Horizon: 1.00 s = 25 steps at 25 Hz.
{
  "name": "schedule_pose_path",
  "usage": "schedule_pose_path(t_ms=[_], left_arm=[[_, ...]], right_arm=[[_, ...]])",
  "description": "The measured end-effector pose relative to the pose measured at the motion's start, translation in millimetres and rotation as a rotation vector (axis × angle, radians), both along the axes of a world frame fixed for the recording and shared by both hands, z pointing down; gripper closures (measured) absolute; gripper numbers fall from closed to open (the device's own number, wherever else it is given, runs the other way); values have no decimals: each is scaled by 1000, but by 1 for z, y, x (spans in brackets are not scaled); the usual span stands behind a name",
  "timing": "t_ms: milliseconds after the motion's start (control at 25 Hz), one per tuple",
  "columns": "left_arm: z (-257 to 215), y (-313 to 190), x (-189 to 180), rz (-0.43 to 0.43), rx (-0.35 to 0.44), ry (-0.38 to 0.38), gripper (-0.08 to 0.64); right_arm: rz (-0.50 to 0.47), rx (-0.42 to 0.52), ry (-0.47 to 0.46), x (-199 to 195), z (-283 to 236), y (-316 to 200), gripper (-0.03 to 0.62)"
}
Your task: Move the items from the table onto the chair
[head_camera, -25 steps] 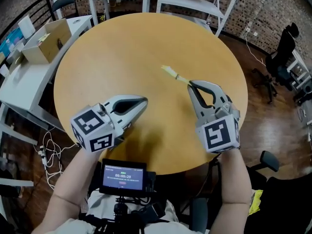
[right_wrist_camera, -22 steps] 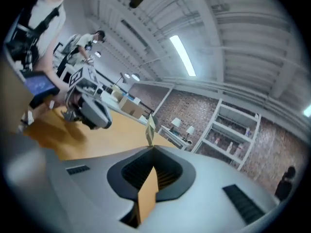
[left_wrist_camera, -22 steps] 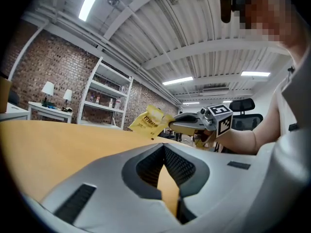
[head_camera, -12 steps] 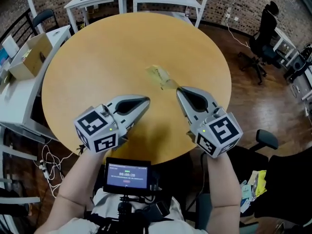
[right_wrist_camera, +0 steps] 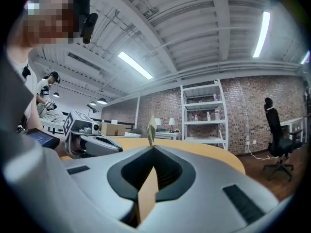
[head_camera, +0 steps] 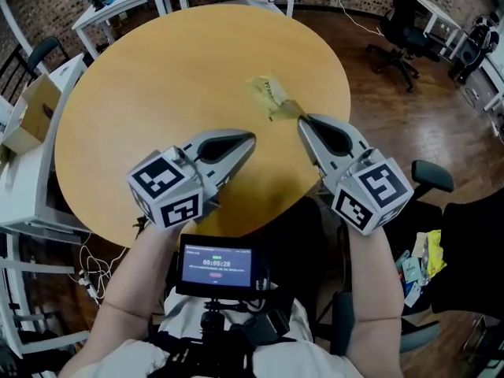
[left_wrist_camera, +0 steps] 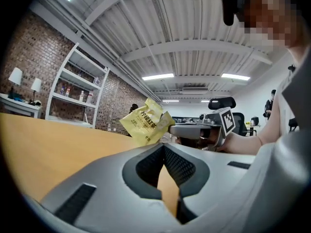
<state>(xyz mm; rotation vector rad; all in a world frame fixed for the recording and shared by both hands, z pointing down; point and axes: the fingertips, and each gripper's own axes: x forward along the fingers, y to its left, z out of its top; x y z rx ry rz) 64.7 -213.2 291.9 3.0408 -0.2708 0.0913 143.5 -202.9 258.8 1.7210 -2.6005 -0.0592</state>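
A yellow snack packet (head_camera: 272, 97) hangs clear of the round wooden table (head_camera: 157, 77), nipped by one corner at the very tips of the right gripper (head_camera: 303, 120), whose jaws are pressed together on it. The rest of the packet sticks out ahead of the tips, lifted off the tabletop. By the look of it this is a carrying hold, meant to take the item off the table toward the chair. The left gripper (head_camera: 250, 138) rides alongside, just to the right gripper's left, its jaws closed on nothing and apparently idle for now.

From the left gripper view the packet (left_wrist_camera: 146, 123) shows broadside with dark print on its face, too small to read. The right gripper view catches it edge-on, a thin sliver (right_wrist_camera: 151, 125) rising from the closed tips — so how much of the corner is pinched cannot be judged.

A black chair armrest (head_camera: 433, 176) shows beyond the right gripper's marker cube, but the seat is largely hidden behind the person's arm. A few bright packets (head_camera: 417, 262) lie low beside that forearm — what they rest on is hard to make out. No other items are visible on the tabletop, though its near rim is covered by both grippers.
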Motion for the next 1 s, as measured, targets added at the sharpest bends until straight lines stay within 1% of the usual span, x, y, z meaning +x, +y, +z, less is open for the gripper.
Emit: schedule_pose_path(t_ms=[160,240,440,560,720,840,1000], left_arm=[[2,22,30,70,1,-15,551],[5,39,51,117,9,-27,551],[12,93,113,279,26,-46,551],[14,122,146,356,25,-43,551],[30,166,189,463,-15,-58,549],[47,205,219,550,-55,-77,550],[71,238,255,637,-41,-96,550]], right_arm=[[70,11,-10,28,-2,24,589],[103,15,-20,44,1,40,589],[215,28,-46,92,7,88,588],[285,45,-60,122,9,119,589],[423,57,-79,164,27,171,589],[538,41,-91,191,51,218,589],[680,2,-108,227,78,272,589]])
